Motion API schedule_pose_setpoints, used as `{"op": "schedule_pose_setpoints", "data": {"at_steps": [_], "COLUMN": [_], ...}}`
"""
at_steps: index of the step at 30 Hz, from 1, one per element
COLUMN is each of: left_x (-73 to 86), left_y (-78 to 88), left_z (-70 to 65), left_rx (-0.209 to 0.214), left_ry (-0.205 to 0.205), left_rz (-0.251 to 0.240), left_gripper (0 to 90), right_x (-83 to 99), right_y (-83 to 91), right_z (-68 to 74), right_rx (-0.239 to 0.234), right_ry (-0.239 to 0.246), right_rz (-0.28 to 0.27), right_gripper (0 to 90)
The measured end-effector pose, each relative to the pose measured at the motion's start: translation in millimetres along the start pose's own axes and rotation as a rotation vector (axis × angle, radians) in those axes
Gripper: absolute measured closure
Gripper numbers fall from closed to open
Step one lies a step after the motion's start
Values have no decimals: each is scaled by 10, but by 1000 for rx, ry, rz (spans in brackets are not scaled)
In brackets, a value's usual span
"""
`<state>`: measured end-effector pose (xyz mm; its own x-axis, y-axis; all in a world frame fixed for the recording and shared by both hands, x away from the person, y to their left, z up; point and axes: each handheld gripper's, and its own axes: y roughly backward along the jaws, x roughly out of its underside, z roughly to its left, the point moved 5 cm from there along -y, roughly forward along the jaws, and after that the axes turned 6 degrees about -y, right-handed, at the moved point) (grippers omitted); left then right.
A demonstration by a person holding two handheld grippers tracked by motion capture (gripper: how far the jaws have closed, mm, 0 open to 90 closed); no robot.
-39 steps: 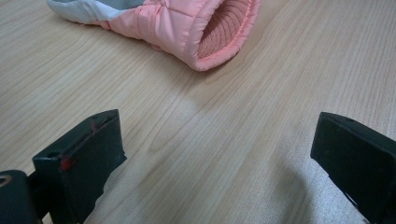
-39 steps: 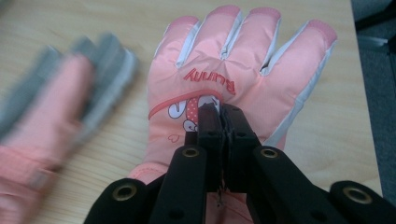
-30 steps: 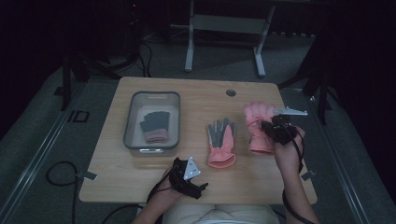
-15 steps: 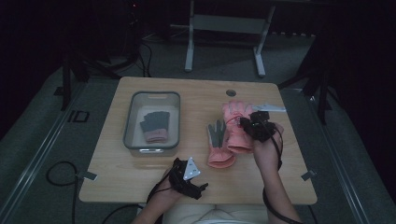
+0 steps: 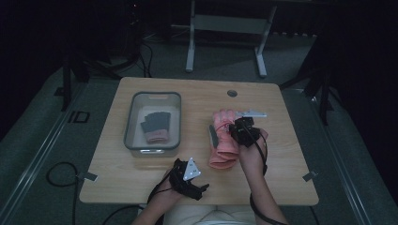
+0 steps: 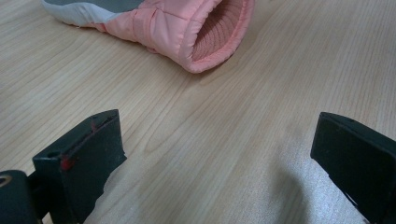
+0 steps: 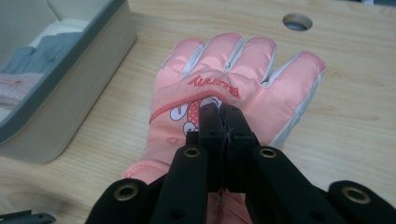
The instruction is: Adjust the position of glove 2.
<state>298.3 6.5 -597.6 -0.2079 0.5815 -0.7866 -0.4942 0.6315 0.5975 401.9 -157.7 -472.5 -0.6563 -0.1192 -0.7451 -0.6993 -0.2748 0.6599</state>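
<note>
A pink ski glove (image 7: 233, 79) with red lettering on its back hangs from my right gripper (image 7: 219, 121), whose jaws are shut on the fabric near its wrist. In the high view this glove (image 5: 221, 119) lies over a second pink glove (image 5: 220, 158) whose grey palm edge (image 5: 212, 136) peeks out at the left. My right gripper (image 5: 239, 129) is at mid-table. Near the front edge my left gripper (image 5: 202, 187) rests still. Its jaws stand open (image 6: 217, 158) on bare wood, with the second glove's pink cuff (image 6: 205, 28) just ahead of them.
A grey plastic bin (image 5: 133, 136) stands left of the gloves and holds a grey knit glove with a pink cuff (image 5: 155, 126). A round hole (image 5: 232, 93) sits near the table's far edge. A metal stand (image 5: 225, 23) is on the floor beyond.
My right gripper has carried the pink glove leftward, from the table's right side to over the second glove. The left gripper has not moved.
</note>
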Motion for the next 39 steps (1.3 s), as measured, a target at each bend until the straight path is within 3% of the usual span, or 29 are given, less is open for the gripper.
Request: {"op": "schedule_pose_setpoints", "data": {"at_steps": [12, 18, 27, 29, 32, 39], "left_x": [-2, -2, -2, -2, -4, -12], "left_y": [1, -2, -3, -3, -7, -7], "left_z": [2, 0, -3, -2, 0, 17], "left_rx": [0, 0, 5, 5, 5, -16], "left_ry": [4, 0, 0, 1, -1, 8], "left_rz": [-3, -1, 0, -1, 1, -10], "left_gripper": [19, 19, 19, 19, 19, 19], "right_x": [181, 255, 317, 371, 405, 356], "right_y": [-346, -491, -441, -377, -336, -293], "right_z": [25, 85, 17, -61, -114, -83], "right_rx": [12, 3, -22, -60, -88, -150], "right_ry": [-36, -11, 42, 75, 72, 74], "right_rz": [51, 92, 126, 132, 137, 120], "right_gripper": [881, 872, 872, 865, 853, 758]}}
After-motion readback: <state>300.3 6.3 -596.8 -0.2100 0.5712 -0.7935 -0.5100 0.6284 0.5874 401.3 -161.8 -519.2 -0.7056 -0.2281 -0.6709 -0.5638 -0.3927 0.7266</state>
